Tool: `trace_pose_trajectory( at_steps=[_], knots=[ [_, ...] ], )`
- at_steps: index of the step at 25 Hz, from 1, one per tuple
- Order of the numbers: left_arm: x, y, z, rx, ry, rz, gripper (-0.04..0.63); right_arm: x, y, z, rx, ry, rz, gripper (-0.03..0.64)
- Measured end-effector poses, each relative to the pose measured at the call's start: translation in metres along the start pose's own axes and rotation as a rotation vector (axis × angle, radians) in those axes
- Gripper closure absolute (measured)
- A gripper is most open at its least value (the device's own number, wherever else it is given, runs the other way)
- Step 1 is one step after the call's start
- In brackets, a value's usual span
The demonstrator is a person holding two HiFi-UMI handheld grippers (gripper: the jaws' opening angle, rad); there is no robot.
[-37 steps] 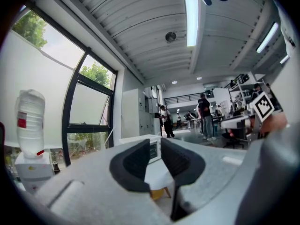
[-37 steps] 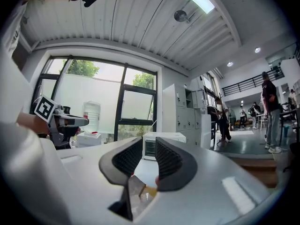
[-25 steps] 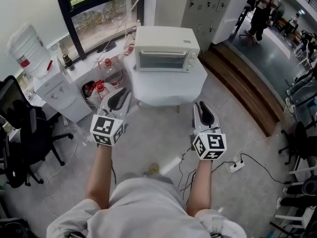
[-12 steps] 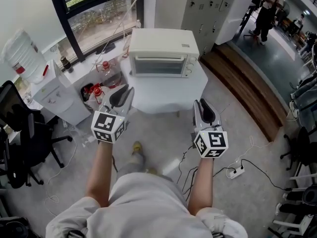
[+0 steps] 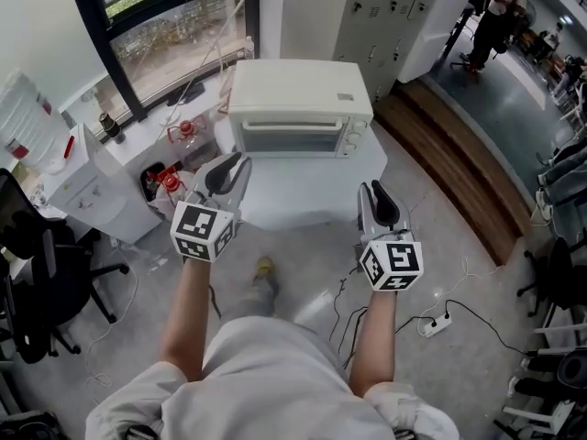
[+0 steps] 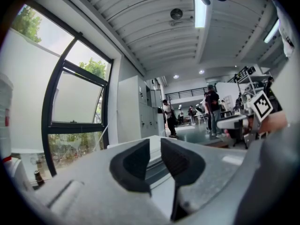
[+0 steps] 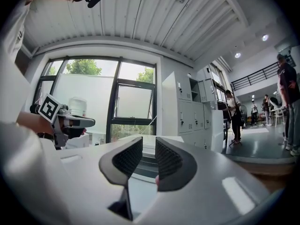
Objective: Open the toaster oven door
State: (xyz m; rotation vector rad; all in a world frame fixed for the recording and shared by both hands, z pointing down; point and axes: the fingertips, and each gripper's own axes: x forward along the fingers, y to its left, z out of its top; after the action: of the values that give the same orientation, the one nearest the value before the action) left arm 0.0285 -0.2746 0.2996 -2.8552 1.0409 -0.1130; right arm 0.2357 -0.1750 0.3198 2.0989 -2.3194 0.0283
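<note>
Head view: the cream boxy toaster oven [image 5: 301,99] sits on a small white table [image 5: 312,191] by the window, and its glass door [image 5: 293,140] is shut, so basically none of the task is done yet. The left gripper [image 5: 231,167] and right gripper [image 5: 378,200], both grey with black pads, hang level over the floor on the near side of the table, well apart from the oven and touching nothing. What's left, by the look of it: close in, catch what seems to be the handle bar [image 5: 292,126] along the door's top edge, and swing the door down. Left gripper view: jaws a small gap apart, nothing gripped, with the oven showing far off through the gap. Right gripper view: same deal, a narrow gap between the pads, empty, oven straight ahead. As for writing, there's a little label on the oven's top but it's too small to read; the only other marks are the black-and-white squares on the gripper cubes.
</note>
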Motion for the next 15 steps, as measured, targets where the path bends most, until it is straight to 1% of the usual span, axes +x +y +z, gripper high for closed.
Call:
trace_pose_trajectory(
  at_steps=[9, 15],
  knots=[
    [0.094, 0.076, -0.023, -0.045, 0.044, -0.045, 0.526, 0.114, -0.024, -0.002, -0.028, 0.052, -0.009, 0.546],
    [0.147, 0.114, -0.04, -0.069, 0.069, -0.102, 0.526, 0.176, -0.028, -0.01, -0.103, 0.122, 0.003, 0.546]
  ],
)
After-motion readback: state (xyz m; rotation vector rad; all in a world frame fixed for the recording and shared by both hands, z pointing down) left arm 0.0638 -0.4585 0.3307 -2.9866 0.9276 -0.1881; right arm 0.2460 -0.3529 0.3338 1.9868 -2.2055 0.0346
